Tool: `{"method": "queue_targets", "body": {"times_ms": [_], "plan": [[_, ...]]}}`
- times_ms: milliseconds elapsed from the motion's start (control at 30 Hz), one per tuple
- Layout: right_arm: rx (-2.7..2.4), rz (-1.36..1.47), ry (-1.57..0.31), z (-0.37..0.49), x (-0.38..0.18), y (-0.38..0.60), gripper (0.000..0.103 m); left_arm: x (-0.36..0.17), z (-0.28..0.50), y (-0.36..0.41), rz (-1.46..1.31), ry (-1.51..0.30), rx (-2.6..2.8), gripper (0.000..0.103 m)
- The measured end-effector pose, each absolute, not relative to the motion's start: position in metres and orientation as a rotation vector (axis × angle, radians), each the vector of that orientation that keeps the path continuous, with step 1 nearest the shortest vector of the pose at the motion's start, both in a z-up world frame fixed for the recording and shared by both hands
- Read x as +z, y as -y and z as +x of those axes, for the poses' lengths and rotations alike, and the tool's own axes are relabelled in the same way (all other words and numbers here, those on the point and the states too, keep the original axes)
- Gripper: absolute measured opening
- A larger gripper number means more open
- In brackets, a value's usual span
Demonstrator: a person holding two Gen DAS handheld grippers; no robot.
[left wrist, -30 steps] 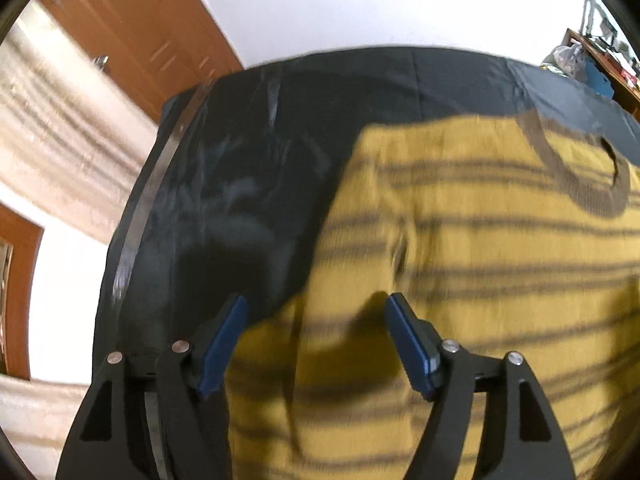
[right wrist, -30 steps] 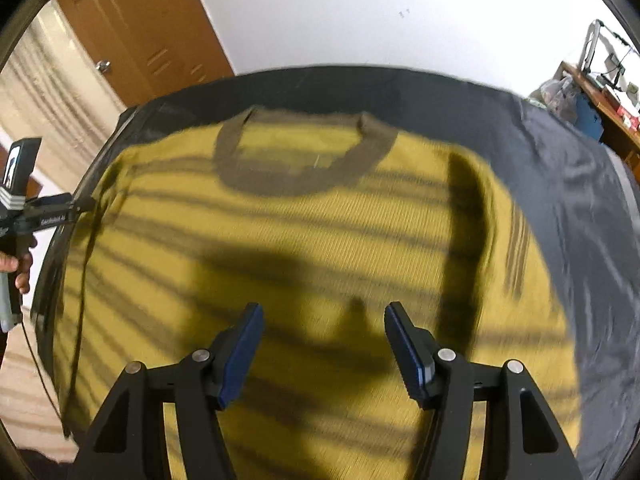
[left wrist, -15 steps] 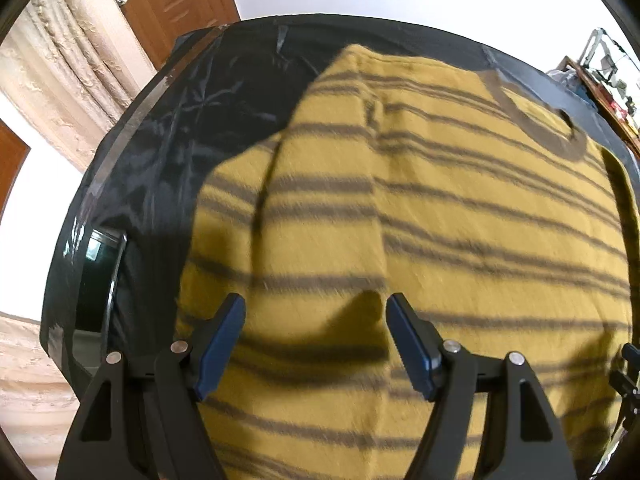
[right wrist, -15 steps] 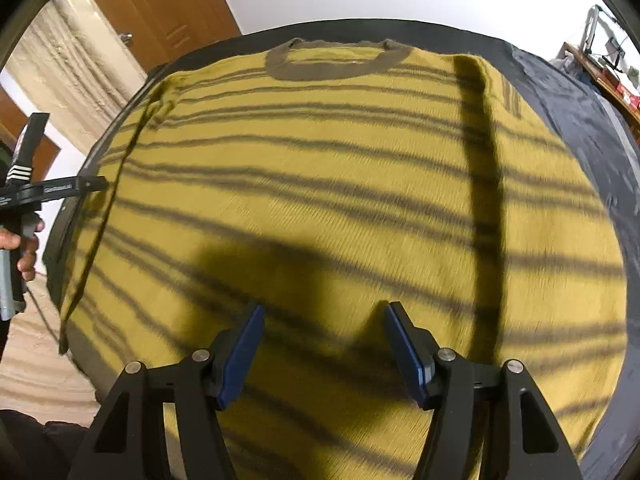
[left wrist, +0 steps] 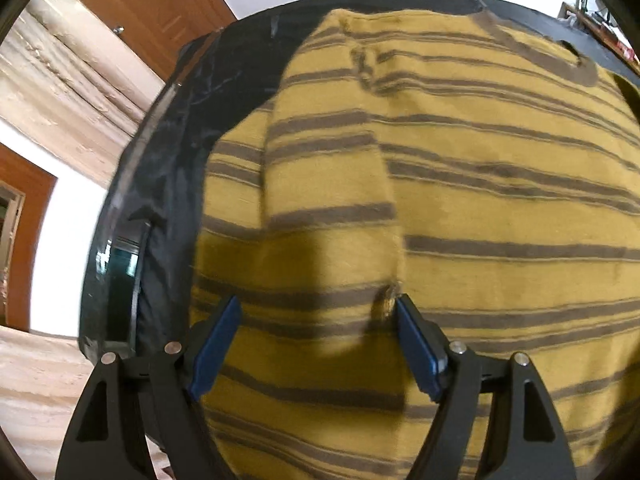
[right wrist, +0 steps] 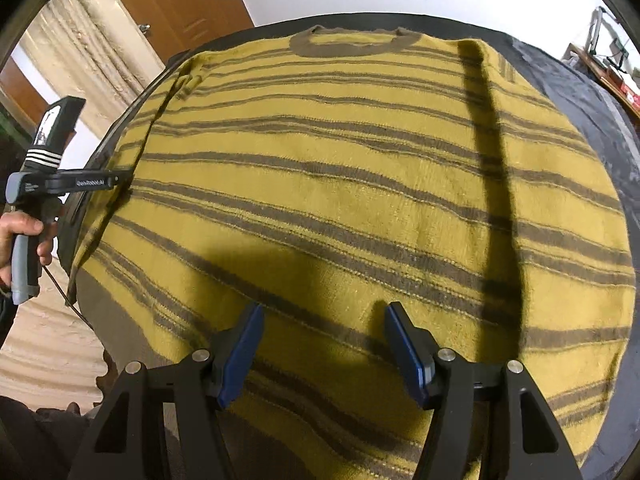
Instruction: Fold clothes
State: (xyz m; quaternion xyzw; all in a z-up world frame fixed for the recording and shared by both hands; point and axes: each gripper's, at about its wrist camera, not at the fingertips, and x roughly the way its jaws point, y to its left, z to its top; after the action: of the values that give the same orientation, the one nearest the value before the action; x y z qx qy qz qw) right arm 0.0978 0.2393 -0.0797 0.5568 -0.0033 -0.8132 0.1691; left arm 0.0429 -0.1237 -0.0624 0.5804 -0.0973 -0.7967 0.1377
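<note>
A mustard-yellow sweater with grey-brown stripes lies flat on a black-covered table. Its left sleeve is folded in over the body. My left gripper hangs just over that sleeve's lower end. Its jaws are opening, with only flat fabric below them, and the right finger stands beside a small pucker. In the right wrist view the sweater fills the table, collar at the far side. My right gripper is open above the lower body, gripping nothing. The left gripper shows at the sweater's left edge, held by a hand.
The table's left edge drops to a pale floor. A brown wooden door and beige curtain stand behind on the left. A cluttered shelf sits far right. Black table cover is bare to the sweater's right.
Both grippers have drawn back from the collar end toward the near hem, so more of the sweater shows. The left gripper now sits over the folded sleeve, jaws slightly wider.
</note>
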Motion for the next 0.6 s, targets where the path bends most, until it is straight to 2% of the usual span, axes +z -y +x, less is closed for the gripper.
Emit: {"method": "queue_targets", "body": {"times_ms": [100, 233, 400, 600], "plan": [[-2.336, 1.597, 0.024, 0.092, -0.079, -0.238, 0.064, -0.057, 0.036, 0.141, 1.656, 0.312, -2.302, 0.083], [-2.356, 1.629, 0.069, 0.082, -0.082, -0.234, 0.064, -0.045, 0.026, 0.171, 1.545, 0.453, -2.213, 0.083], [-2.364, 1.639, 0.086, 0.068, -0.084, -0.217, 0.064, -0.034, 0.010, 0.219, 1.499, 0.415, -2.173, 0.083], [-2.367, 1.657, 0.060, 0.055, -0.089, -0.198, 0.065, -0.039, 0.006, 0.241, 1.521, 0.421, -2.159, 0.083]]}}
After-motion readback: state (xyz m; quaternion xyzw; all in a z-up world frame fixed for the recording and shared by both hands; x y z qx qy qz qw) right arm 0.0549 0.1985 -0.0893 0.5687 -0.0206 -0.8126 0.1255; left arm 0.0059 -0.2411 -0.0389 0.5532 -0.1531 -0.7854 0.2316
